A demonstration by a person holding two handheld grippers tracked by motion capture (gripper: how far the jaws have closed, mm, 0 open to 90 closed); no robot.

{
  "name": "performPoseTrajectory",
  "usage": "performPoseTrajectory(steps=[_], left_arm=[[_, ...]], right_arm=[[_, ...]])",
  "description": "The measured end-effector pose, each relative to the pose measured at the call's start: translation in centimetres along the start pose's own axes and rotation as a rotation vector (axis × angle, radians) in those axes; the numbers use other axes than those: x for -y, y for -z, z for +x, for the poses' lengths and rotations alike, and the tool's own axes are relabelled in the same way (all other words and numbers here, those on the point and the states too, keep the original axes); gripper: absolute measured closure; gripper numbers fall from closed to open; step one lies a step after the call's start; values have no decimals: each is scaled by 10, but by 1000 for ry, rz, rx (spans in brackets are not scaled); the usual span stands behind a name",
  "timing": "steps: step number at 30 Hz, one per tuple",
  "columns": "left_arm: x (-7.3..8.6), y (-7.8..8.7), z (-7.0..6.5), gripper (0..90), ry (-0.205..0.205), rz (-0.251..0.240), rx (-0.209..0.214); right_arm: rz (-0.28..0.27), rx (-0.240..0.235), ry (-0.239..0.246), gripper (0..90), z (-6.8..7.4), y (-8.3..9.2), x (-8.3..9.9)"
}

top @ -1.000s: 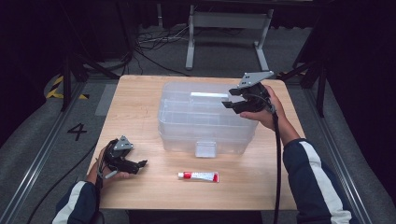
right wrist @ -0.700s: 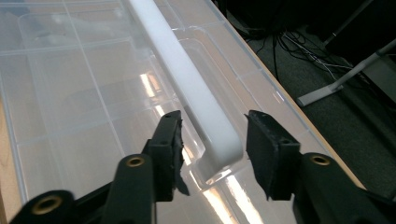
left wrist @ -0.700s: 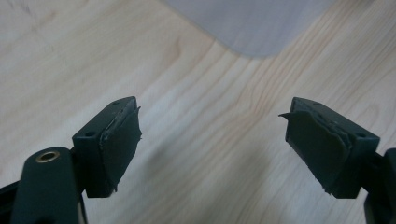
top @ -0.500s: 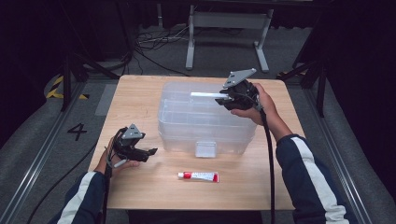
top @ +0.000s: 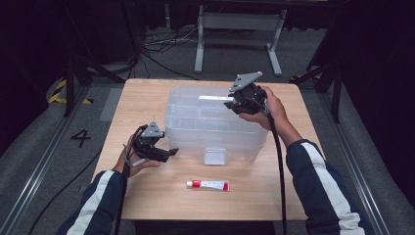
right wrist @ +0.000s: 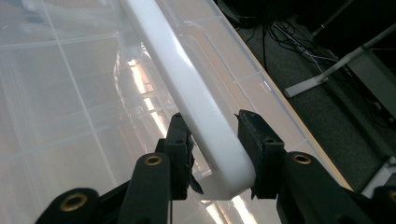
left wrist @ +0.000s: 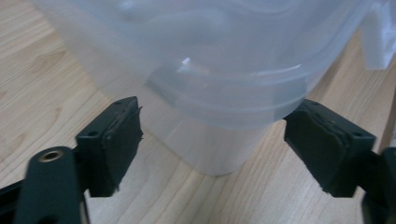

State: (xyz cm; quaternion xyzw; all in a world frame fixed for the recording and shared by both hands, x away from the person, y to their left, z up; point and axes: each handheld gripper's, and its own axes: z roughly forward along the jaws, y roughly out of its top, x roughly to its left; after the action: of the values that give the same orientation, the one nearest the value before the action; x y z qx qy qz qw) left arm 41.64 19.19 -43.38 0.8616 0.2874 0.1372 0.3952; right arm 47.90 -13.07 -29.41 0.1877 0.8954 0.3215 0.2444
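R claw: just closed, clamped on white handle atop clear bin | L claw: apart, at bin's near-left corner | tube on counter, before bin

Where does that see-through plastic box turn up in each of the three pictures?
High view: the clear box sits mid-table.
Left gripper view: its corner looms just beyond the open jaws.
Right gripper view: its lid spreads left of the gripped white handle.
Shared landmark: the wooden table.

Lidded box at mid-desk, tube before it near the front edge; handle on the lid; left gripper beside the box's left corner; right gripper at the handle's right end
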Motion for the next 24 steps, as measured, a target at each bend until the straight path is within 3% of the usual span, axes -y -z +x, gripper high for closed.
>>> performPoseTrajectory(steps=[12, 24], left_arm=[[2, 6, 4, 207, 15, -1, -19], [6, 13, 10, 199, 28, -7, -29]], right_arm=[[9, 37, 22, 663, 2, -12, -11], [-6, 33, 21, 665, 8, -18, -18]])
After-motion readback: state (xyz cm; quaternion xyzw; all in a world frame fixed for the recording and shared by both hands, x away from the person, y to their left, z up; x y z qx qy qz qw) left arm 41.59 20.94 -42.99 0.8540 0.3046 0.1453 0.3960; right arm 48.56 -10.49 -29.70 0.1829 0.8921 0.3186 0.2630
